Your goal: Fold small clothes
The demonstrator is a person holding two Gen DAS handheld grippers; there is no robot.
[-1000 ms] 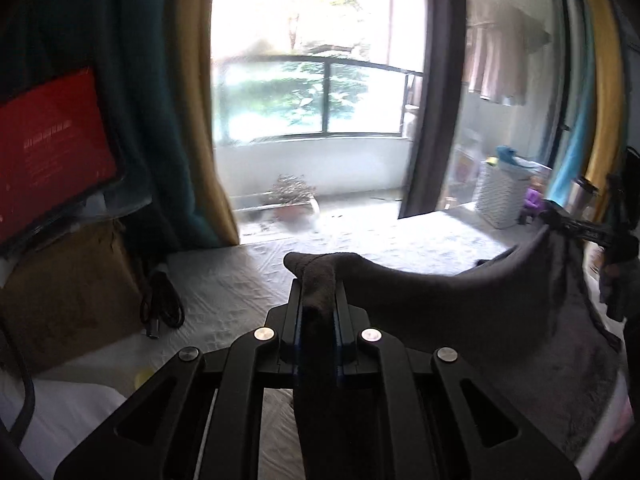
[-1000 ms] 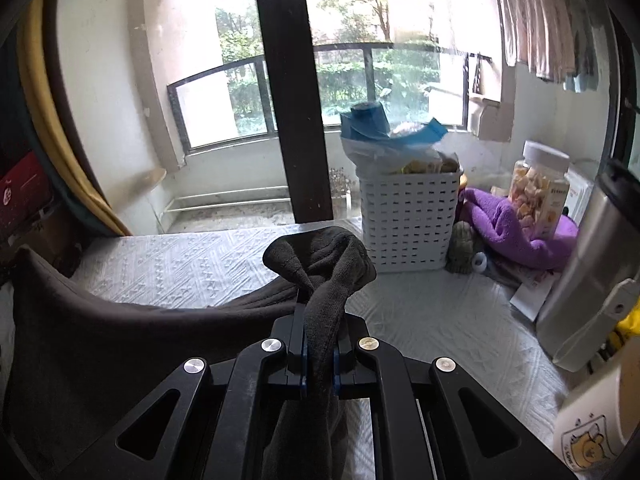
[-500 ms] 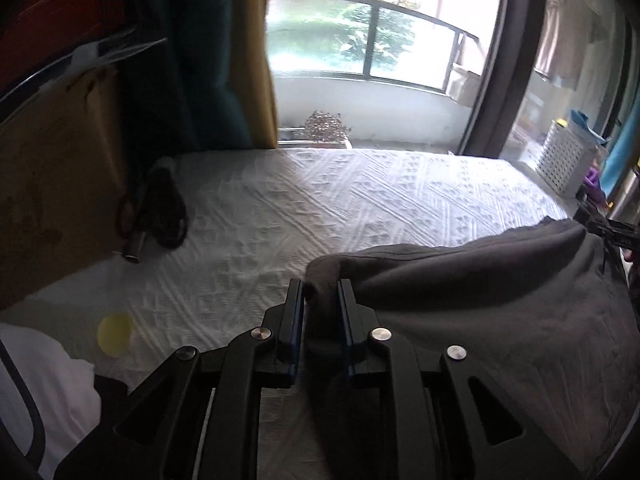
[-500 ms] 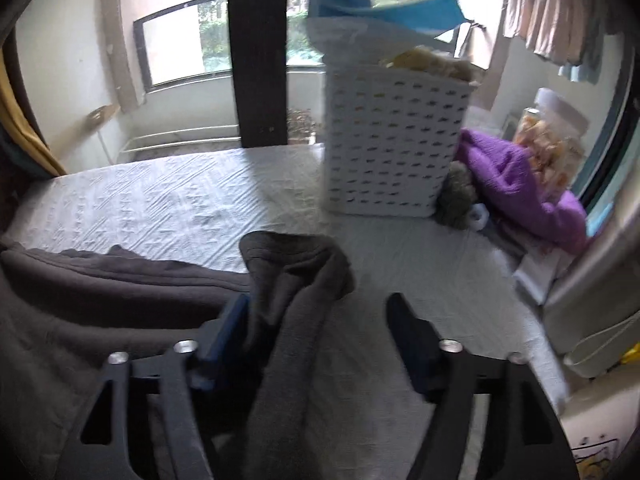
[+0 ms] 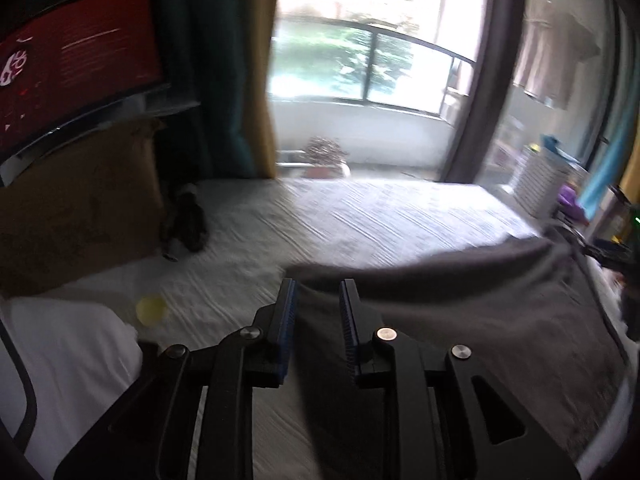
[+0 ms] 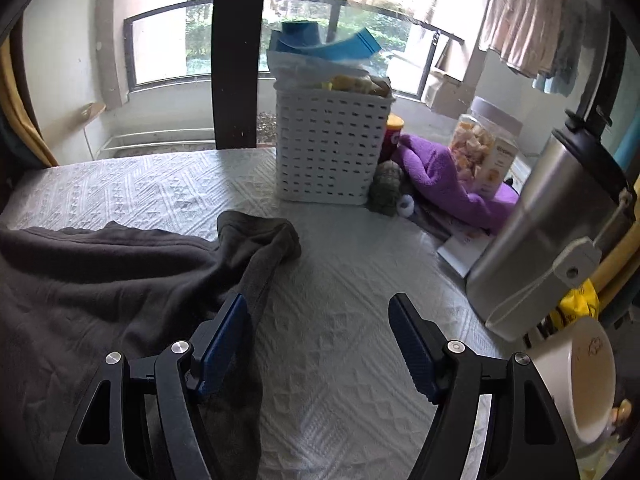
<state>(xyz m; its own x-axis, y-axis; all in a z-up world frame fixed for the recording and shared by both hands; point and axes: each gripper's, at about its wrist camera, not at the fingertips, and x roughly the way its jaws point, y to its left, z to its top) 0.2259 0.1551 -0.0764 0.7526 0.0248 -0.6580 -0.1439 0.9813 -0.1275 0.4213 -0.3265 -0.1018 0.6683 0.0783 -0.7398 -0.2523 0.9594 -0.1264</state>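
A dark grey garment (image 5: 460, 320) lies spread on the white textured bed cover (image 5: 360, 216). My left gripper (image 5: 317, 304) is partly open, its jaws a small way apart over the garment's near-left edge, with the cloth between them but not pinched. In the right wrist view the garment (image 6: 100, 272) lies to the left, its bunched corner (image 6: 264, 236) resting on the cover (image 6: 360, 320). My right gripper (image 6: 320, 320) is wide open and empty, its left finger (image 6: 224, 332) beside the cloth edge.
A white slotted basket (image 6: 332, 148), a purple cloth (image 6: 444, 176), a snack jar (image 6: 488, 148), a steel flask (image 6: 556, 224) and a white mug (image 6: 576, 380) stand on the right. A cardboard box (image 5: 76, 208), a black cable bundle (image 5: 186, 228) and a yellow disc (image 5: 151, 310) are on the left.
Both grippers lowered the garment onto the bed and opened. The right let go first and now stands wide open; the left jaws have spread apart. The cloth lies flat.
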